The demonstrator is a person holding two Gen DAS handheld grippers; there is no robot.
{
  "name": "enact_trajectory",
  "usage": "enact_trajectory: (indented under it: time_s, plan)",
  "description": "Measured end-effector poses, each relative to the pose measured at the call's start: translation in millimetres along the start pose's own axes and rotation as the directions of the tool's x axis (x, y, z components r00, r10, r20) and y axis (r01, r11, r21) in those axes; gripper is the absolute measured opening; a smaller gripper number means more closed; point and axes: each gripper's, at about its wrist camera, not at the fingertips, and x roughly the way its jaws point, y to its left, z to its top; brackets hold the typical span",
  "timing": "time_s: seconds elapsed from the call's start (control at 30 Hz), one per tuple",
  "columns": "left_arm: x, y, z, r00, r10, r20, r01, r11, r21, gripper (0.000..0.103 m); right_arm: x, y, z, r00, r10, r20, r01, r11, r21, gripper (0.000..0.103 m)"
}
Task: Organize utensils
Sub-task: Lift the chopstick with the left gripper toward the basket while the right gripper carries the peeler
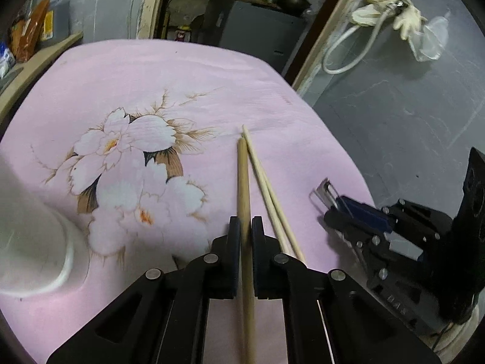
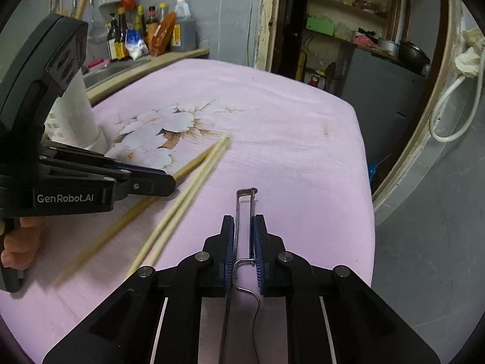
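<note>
Both jaws clamped — left gripper on chopstick, right gripper on peeler.

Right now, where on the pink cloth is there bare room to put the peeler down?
Free: the far right of the cloth, beyond the peeler and right of the chopstick pair. Also the far edge behind the flower print. Crowded: the left, where the left claw holds a stick beside the white holder.

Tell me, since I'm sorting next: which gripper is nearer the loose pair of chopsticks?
Left. The left gripper, shut on a single stick, sits right beside the pair; the right gripper, holding a metal peeler, is farther off.
</note>
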Motion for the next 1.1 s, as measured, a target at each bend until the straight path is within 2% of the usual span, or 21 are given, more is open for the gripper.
enact_trajectory:
  time_s: [0.13,0.23,0.33,0.4,0.53,0.6,0.63,0.67,0.7,0.9,1.0,1.1]
  plan:
    - [-18.1,-4.5,-11.8,0.999,-0.037,0.036,0.037,0.999,0.008,0.004,-23.4,3.4,-4.9,0.997,0.001,0.072,-0.002,1.0,0.017,0.01]
    - [-41.6,-8.4,-21.9,0.991,-0.05,0.128,0.045,0.998,0.036,0.004,-36.9,10.7,-9.3,0.992,-0.006,0.126,0.005,1.0,0.007,0.01]
    - [-68.1,-13.8,-32.2,0.965,-0.044,0.259,0.026,0.997,0.073,0.005,-51.6,17.7,-13.9,0.979,0.001,0.205,-0.004,1.0,0.013,0.01]
    - [-82.0,-16.5,-37.6,0.942,-0.042,0.332,0.013,0.996,0.09,0.005,-61.8,23.4,-16.5,0.962,0.002,0.271,-0.005,1.0,0.012,0.01]
    - [-109.7,-22.7,-50.3,0.875,-0.037,0.483,-0.024,0.992,0.12,0.005,-82.0,34.3,-16.4,0.915,-0.013,0.404,0.004,1.0,0.024,0.01]
    - [-122.6,-24.5,-54.7,0.837,-0.03,0.546,-0.045,0.991,0.123,0.005,-93.4,41.4,-12.8,0.88,-0.016,0.475,0.002,1.0,0.03,0.01]
    - [-127.7,-24.3,-56.8,0.824,-0.026,0.567,-0.052,0.991,0.121,0.005,-96.2,43.9,-10.3,0.87,-0.018,0.493,0.004,1.0,0.029,0.01]
    - [-133.6,-22.9,-57.9,0.808,-0.021,0.588,-0.059,0.991,0.118,0.005,-102.3,48.6,-6.3,0.848,-0.014,0.53,0.001,1.0,0.026,0.01]
    - [-139.8,-20.6,-58.3,0.795,-0.017,0.606,-0.066,0.991,0.115,0.005,-105.6,49.7,-4.4,0.835,-0.008,0.55,-0.005,1.0,0.022,0.01]
    - [-173.7,-1.8,-57.1,0.716,0.013,0.698,-0.103,0.991,0.088,0.005,-128.9,73.2,25.1,0.721,0.038,0.692,-0.046,0.999,-0.008,0.01]
    - [-194.4,12.1,-51.2,0.667,0.037,0.744,-0.13,0.989,0.067,0.005,-132.1,83.4,41.5,0.681,0.067,0.729,-0.075,0.997,-0.021,0.01]
    - [-214.4,32.9,-43.0,0.625,0.058,0.778,-0.141,0.989,0.039,0.005,-131.9,94.3,67.1,0.631,0.115,0.768,-0.145,0.989,-0.028,0.01]
